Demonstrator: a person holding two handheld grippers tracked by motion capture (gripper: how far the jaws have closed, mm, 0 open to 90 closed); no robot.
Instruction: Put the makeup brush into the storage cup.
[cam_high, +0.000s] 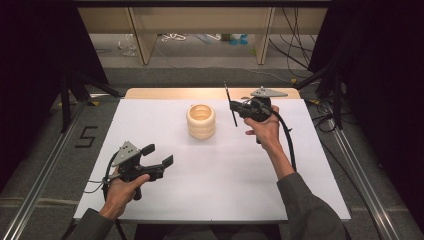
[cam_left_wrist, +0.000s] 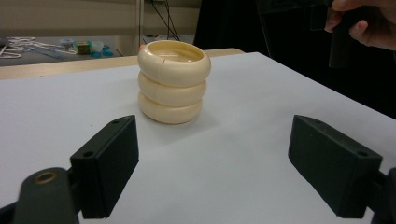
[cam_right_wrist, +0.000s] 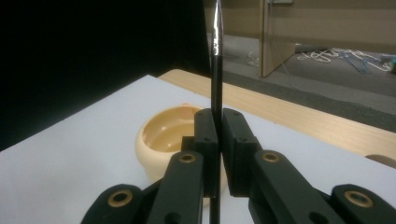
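Note:
A cream ribbed holder (cam_high: 201, 121), shaped like three stacked rings and open at the top, stands on the white table (cam_high: 215, 185) a little behind its middle. To its right, raised above the table, my right gripper (cam_high: 234, 108) is shut on a thin black pointed stick (cam_high: 230, 102) held nearly upright. In the right gripper view the stick (cam_right_wrist: 217, 65) rises between the closed jaws of the right gripper (cam_right_wrist: 218, 119), with the holder (cam_right_wrist: 161, 140) just beyond and below. My left gripper (cam_high: 159, 154) rests open at the front left, nothing between its jaws; the left gripper (cam_left_wrist: 213, 128) faces the holder (cam_left_wrist: 173, 81).
A wooden strip (cam_high: 210, 93) borders the table's far edge. Beyond it are wooden furniture legs (cam_high: 141, 37), cables and small items on the floor. Dark curtains flank both sides, and metal rails (cam_high: 45, 165) run along the floor. The other hand (cam_left_wrist: 364, 23) appears at the upper right of the left gripper view.

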